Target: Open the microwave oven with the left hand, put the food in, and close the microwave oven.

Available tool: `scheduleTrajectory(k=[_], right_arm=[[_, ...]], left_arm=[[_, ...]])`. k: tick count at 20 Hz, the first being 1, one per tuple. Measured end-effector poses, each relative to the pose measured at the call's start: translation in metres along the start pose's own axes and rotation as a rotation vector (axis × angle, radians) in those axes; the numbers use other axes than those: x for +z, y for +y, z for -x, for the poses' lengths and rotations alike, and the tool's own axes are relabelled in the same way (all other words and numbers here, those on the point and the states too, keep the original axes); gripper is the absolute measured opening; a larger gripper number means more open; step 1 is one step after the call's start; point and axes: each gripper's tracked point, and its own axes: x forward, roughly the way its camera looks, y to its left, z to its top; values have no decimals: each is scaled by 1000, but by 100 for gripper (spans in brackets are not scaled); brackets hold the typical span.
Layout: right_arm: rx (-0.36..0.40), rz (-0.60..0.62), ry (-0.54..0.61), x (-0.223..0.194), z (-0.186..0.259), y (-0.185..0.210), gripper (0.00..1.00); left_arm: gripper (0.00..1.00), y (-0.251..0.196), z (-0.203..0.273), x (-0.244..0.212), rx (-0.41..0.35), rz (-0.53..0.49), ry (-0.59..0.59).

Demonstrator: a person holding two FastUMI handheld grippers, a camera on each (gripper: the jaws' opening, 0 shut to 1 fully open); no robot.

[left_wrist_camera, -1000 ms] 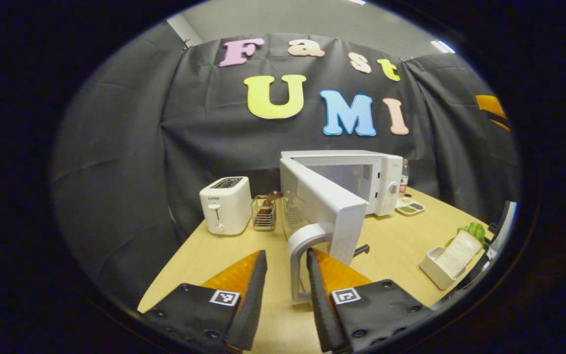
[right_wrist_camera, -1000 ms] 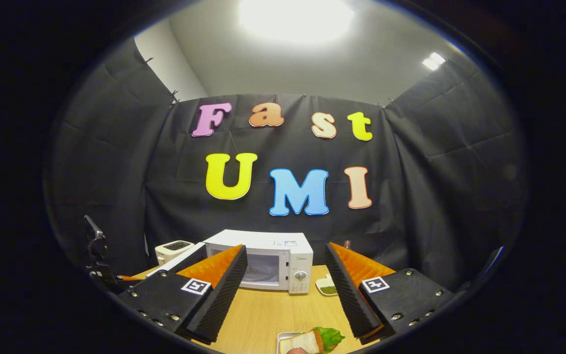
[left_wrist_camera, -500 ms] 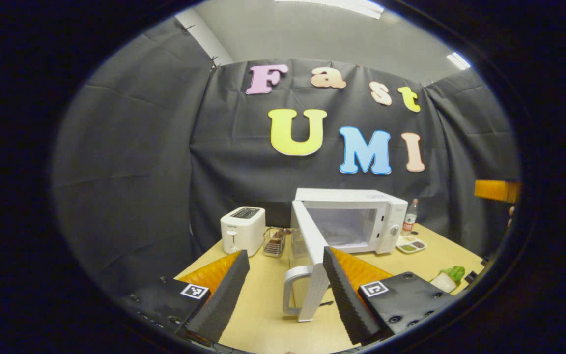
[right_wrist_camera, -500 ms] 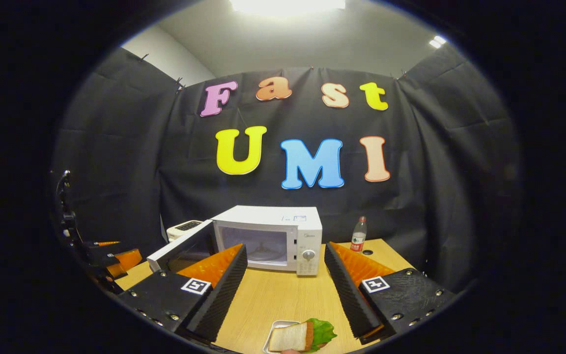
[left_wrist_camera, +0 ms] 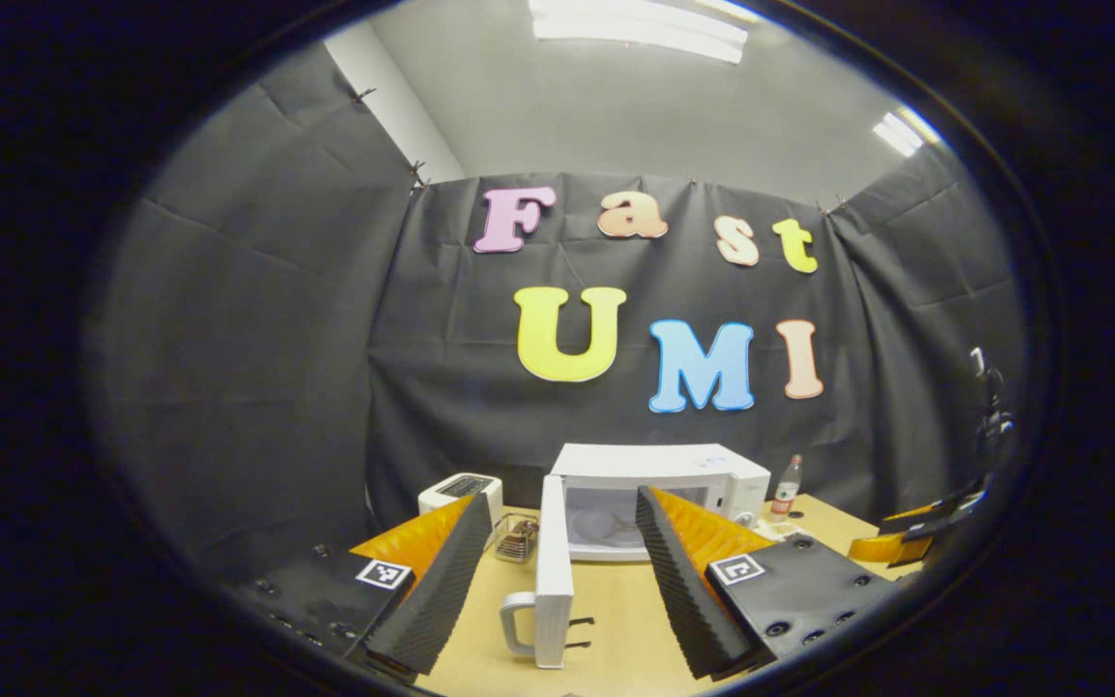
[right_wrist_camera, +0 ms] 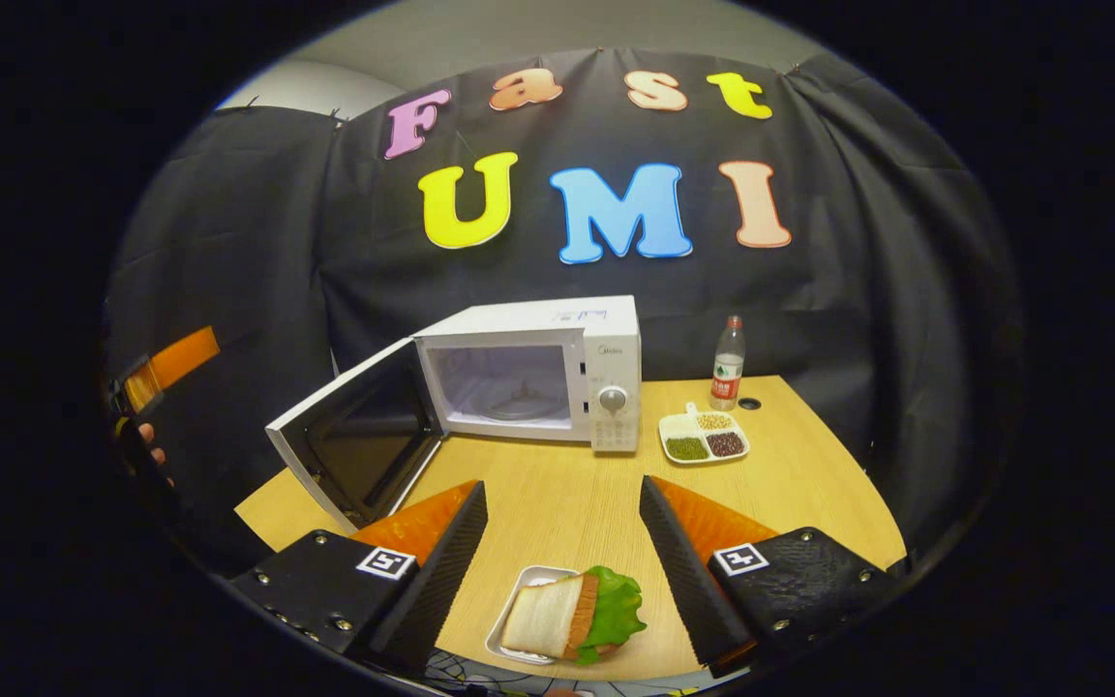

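The white microwave [right_wrist_camera: 557, 373] stands at the back of the wooden table [right_wrist_camera: 809, 484], its door [right_wrist_camera: 364, 445] swung wide open to the left and its cavity [right_wrist_camera: 509, 387] bare. In the left gripper view the door [left_wrist_camera: 555, 571] is edge-on with its handle [left_wrist_camera: 516, 624] free. My left gripper [left_wrist_camera: 562, 500] is open, held back from and above the door. A sandwich with lettuce [right_wrist_camera: 572, 618] lies in a small white tray [right_wrist_camera: 509, 629] at the table's near edge. My right gripper [right_wrist_camera: 562, 492] is open, hovering just above and behind the sandwich, not touching it.
A white toaster [left_wrist_camera: 461, 492] and a wire basket [left_wrist_camera: 517, 540] stand left of the microwave. A water bottle [right_wrist_camera: 729, 363] and a sectioned dish of beans [right_wrist_camera: 705, 438] sit to its right. A hand [right_wrist_camera: 146, 445] holds the left gripper [right_wrist_camera: 165, 363] at the far left.
The left gripper let go of the door handle and drew back and up; the door swung fully open. The right gripper tilted down and moved closer over the sandwich.
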Motion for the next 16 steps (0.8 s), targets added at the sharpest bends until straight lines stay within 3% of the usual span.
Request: scheduleTrajectory(k=[5,6,16], right_arm=[[38,-68,153,-44,-14,-16,96],[52,-92,180,-51,-16,-18,96],[188,-303,474,-119,-24,-18,98]], left_arm=[[94,-14,2,11,23,-27,-16],[98,-16,2,8,27,-26,-15],[98,-27,16,-1,117,-41,9]])
